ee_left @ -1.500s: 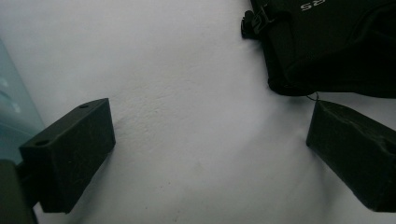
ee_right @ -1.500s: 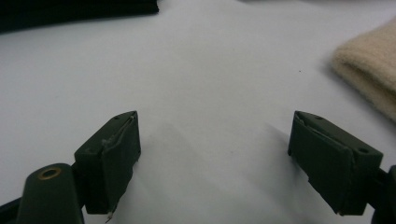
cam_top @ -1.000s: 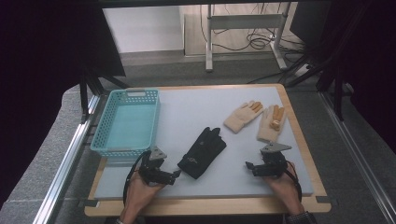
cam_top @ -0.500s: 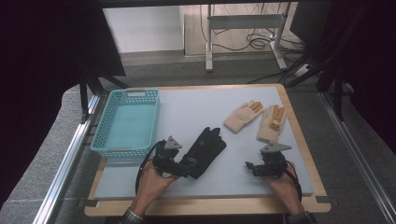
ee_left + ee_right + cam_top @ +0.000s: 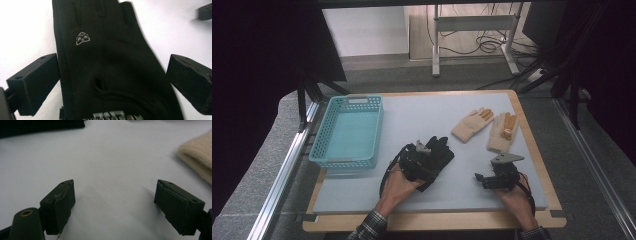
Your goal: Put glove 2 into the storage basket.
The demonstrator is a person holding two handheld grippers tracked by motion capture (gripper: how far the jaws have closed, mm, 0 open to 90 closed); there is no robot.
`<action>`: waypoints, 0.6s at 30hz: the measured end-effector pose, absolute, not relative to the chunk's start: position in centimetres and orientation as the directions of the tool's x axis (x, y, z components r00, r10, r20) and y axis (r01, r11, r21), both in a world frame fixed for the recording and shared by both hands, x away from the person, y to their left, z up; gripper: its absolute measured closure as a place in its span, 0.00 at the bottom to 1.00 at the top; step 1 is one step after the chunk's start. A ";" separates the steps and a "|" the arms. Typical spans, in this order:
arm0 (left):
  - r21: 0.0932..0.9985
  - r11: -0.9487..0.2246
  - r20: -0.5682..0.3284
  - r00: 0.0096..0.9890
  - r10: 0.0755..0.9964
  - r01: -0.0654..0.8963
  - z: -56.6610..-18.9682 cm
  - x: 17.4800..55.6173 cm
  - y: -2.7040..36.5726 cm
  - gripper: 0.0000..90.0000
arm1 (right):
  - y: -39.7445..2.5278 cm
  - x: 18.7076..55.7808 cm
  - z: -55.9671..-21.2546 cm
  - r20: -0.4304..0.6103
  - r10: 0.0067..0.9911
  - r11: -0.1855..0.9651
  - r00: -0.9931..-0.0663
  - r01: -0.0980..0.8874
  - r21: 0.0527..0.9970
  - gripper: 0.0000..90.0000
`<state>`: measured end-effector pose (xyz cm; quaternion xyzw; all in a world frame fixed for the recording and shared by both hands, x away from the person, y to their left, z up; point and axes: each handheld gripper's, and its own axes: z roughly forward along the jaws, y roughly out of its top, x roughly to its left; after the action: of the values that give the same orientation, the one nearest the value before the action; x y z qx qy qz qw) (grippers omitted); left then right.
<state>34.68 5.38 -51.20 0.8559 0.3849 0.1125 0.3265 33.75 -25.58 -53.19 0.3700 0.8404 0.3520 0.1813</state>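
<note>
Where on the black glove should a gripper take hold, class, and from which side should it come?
Grip the black glove across its cuff end, coming from the person's side. It lies flat, fingers pointing away, so the cuff is nearest; the left gripper already straddles it there, jaws open on either edge. Pinching the limp cloth probably works best.

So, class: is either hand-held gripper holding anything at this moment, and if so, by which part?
Nothing is held. The left hand-held gripper stands open astride the black glove near its cuff, jaws not closed. The right hand-held gripper is open over the bare mat.
</note>
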 end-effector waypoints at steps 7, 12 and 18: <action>0.590 -0.511 -0.058 0.664 0.746 0.625 -52.9 36.2 5.5 0.00 | -25.6 33.8 -53.2 -0.045 0.750 0.479 -0.660 0.494 0.726 0.18; 0.574 -0.541 -0.048 0.684 0.728 0.615 -53.2 35.5 4.3 0.00 | -25.6 33.8 -53.2 -0.045 0.749 0.479 -0.660 0.494 0.726 0.18; 0.569 -0.537 -0.043 0.674 0.737 0.623 -52.8 35.5 4.6 0.10 | -25.6 33.7 -53.2 -0.044 0.750 0.478 -0.660 0.494 0.726 0.18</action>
<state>35.52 4.56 -52.83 0.8707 0.3907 0.1016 0.2810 33.74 -25.58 -53.19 0.3699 0.8405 0.3520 0.1814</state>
